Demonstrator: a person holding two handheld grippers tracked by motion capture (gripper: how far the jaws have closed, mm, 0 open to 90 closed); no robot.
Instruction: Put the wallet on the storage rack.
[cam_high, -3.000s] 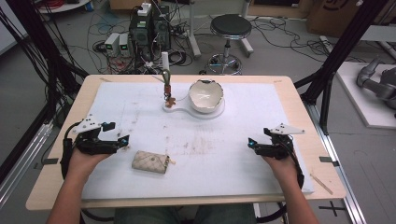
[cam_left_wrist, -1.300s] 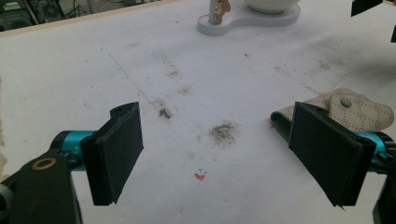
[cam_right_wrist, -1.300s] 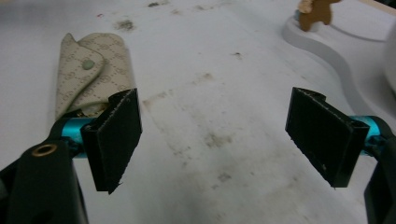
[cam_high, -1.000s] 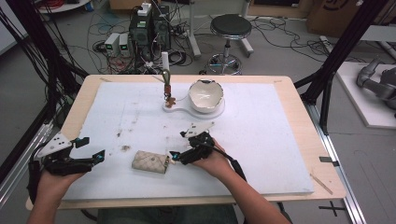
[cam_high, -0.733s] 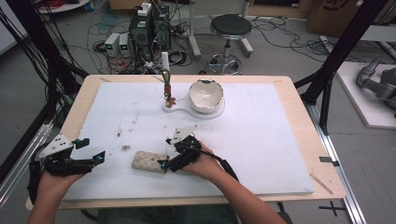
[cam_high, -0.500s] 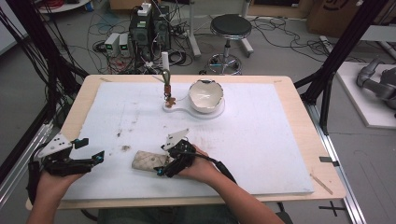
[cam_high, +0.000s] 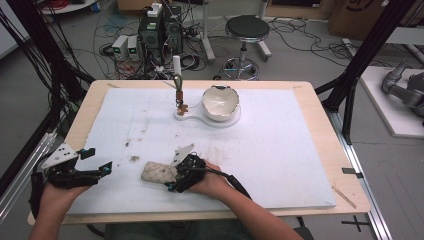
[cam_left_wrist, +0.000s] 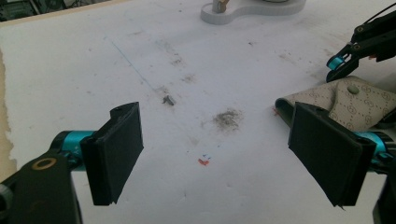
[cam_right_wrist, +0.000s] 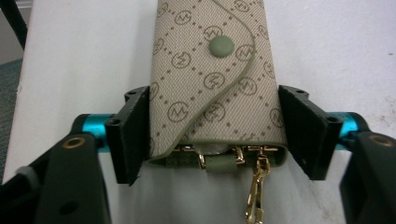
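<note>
Surface: white, stained board on a pale wooden surface, in a workshop with cables and a black stool behind.
Task's thing: small beige patterned fabric pouch with a snap flap, lying flat near the front edge of the board, left of its centre; also seen in the high view.
Right gripper: its jaws stand on both sides of the pouch's near end. The left one seems to touch the fabric, the right one is just beside it; I cannot tell if it is really clamped.
Left gripper: wide, holding nothing, over bare board beside the pouch.
Handling, my judgement: light and soft; it will bend under a squeeze, and the coated fabric may slip a little.
Where to hold: across the two long sides at the hardware end, as now. The gold clasp hangs loose there and may swing or catch.
Background things: cracked white bowl on a white base, well apart.
</note>
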